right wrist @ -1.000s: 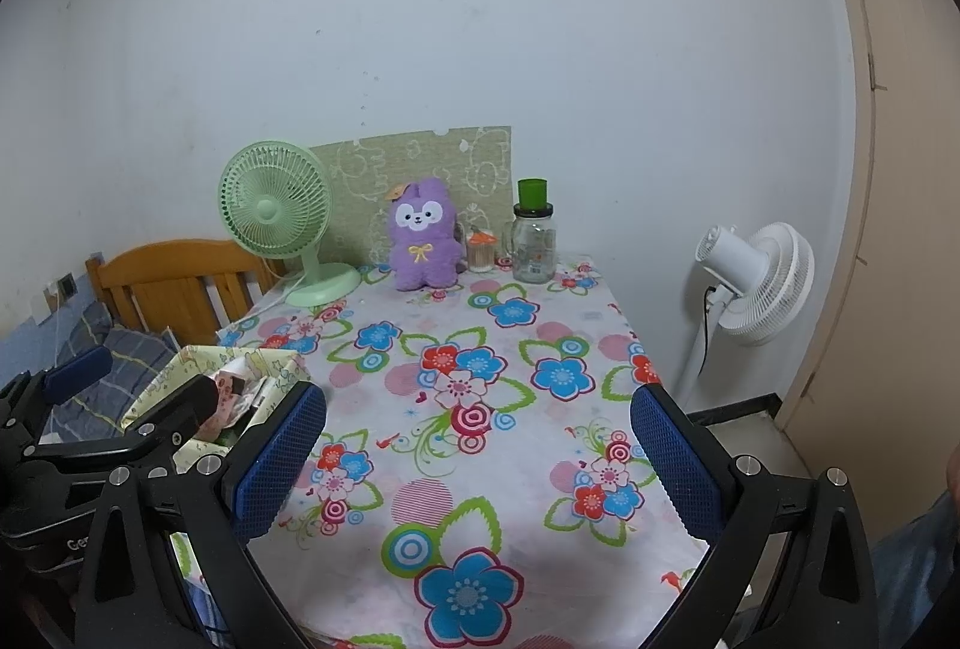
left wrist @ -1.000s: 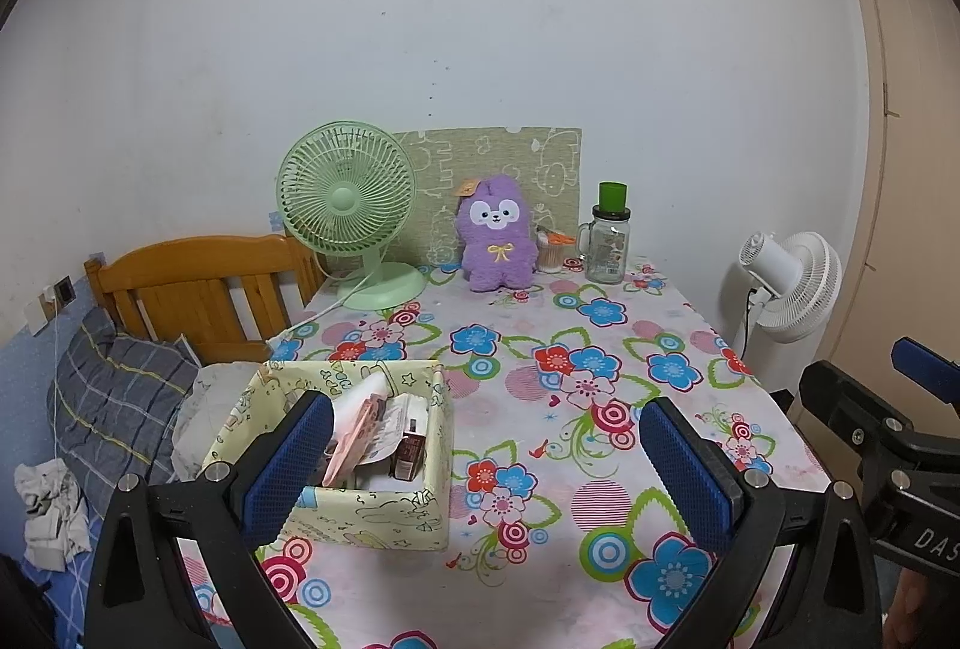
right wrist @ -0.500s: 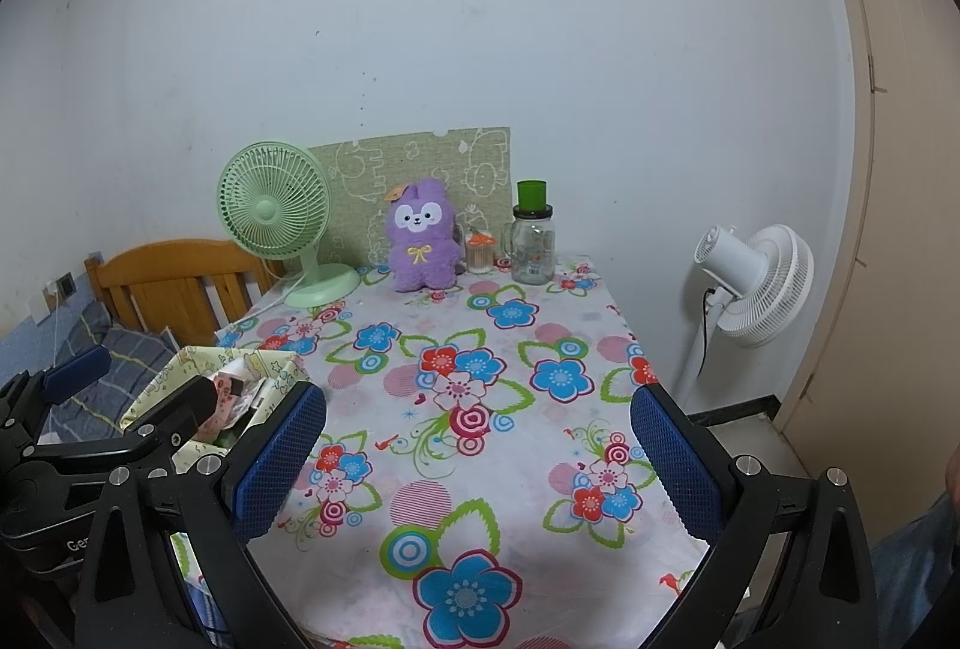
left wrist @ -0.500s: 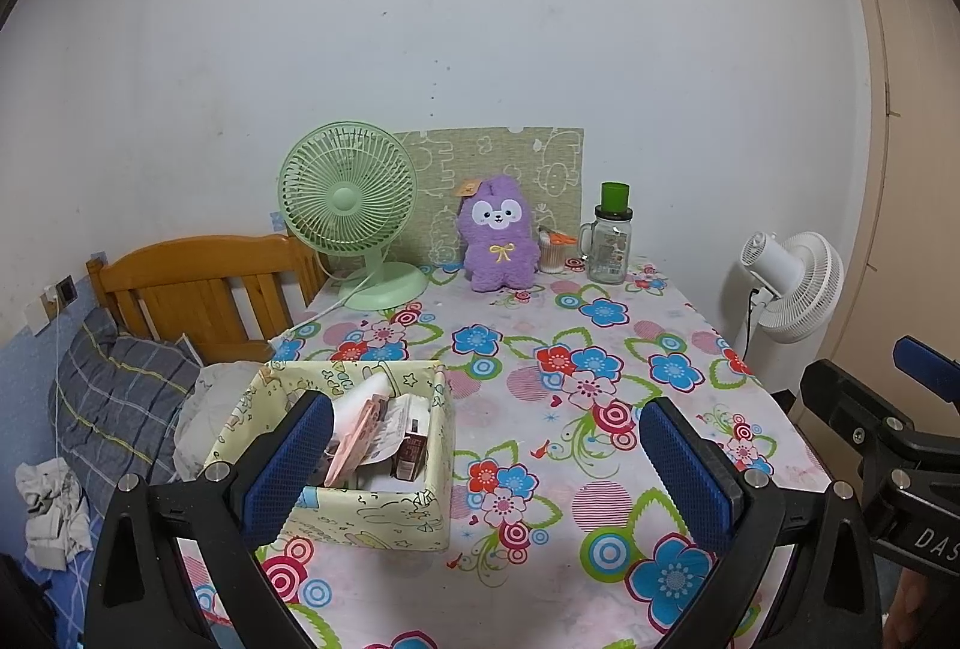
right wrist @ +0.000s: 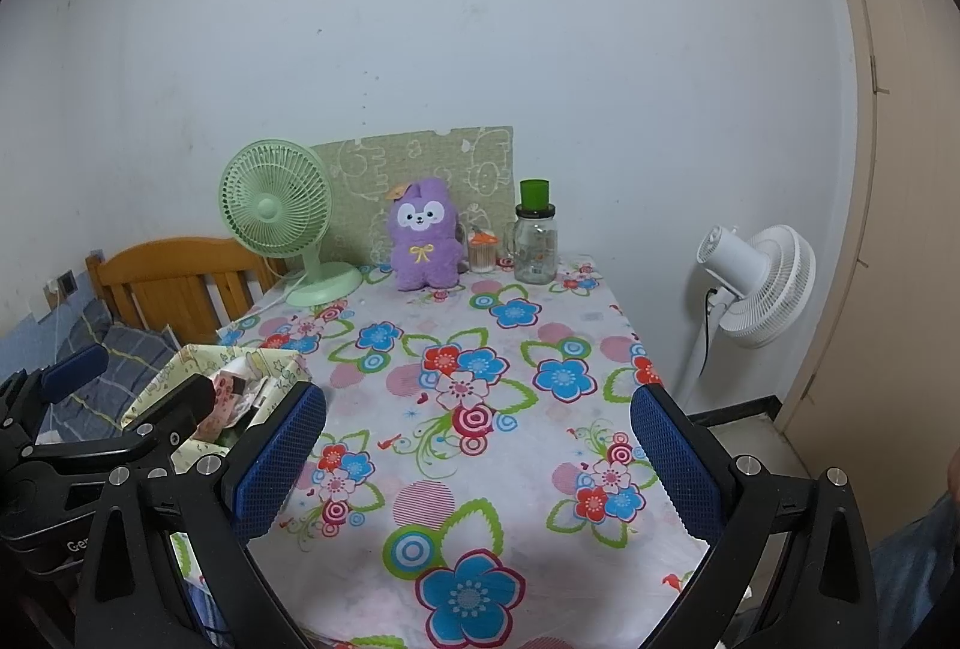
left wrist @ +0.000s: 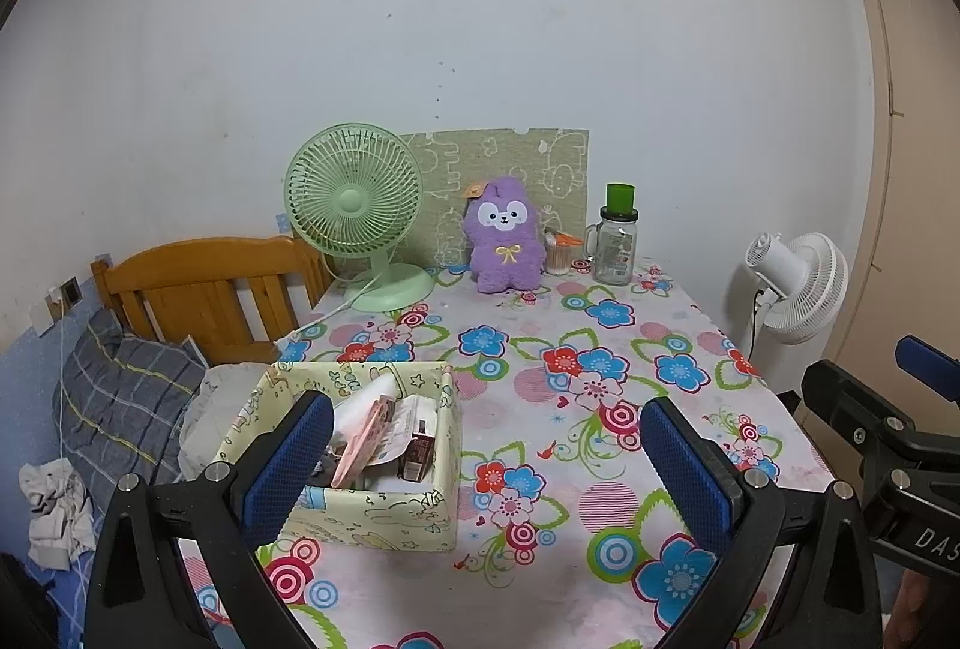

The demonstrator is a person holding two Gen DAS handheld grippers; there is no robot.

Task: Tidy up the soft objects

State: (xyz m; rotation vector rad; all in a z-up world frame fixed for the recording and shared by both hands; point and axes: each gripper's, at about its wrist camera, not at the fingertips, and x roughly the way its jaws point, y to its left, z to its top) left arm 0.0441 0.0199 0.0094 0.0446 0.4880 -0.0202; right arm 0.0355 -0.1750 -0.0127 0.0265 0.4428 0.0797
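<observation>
A purple plush toy (left wrist: 503,236) sits upright at the far edge of the flowered table (left wrist: 600,409), against a green patterned board; it also shows in the right wrist view (right wrist: 423,244). A pale patterned fabric box (left wrist: 384,505) holding packets and papers stands at the table's near left, and it shows in the right wrist view (right wrist: 198,367) too. My left gripper (left wrist: 489,469) is open and empty above the near table, its left finger over the box. My right gripper (right wrist: 477,463) is open and empty over the near table.
A green desk fan (left wrist: 354,205) stands left of the plush. A glass jar with a green lid (left wrist: 617,244) and a small orange-lidded cup (left wrist: 561,256) stand right of it. A wooden headboard (left wrist: 204,289) and bedding lie left. A white floor fan (left wrist: 795,283) stands right.
</observation>
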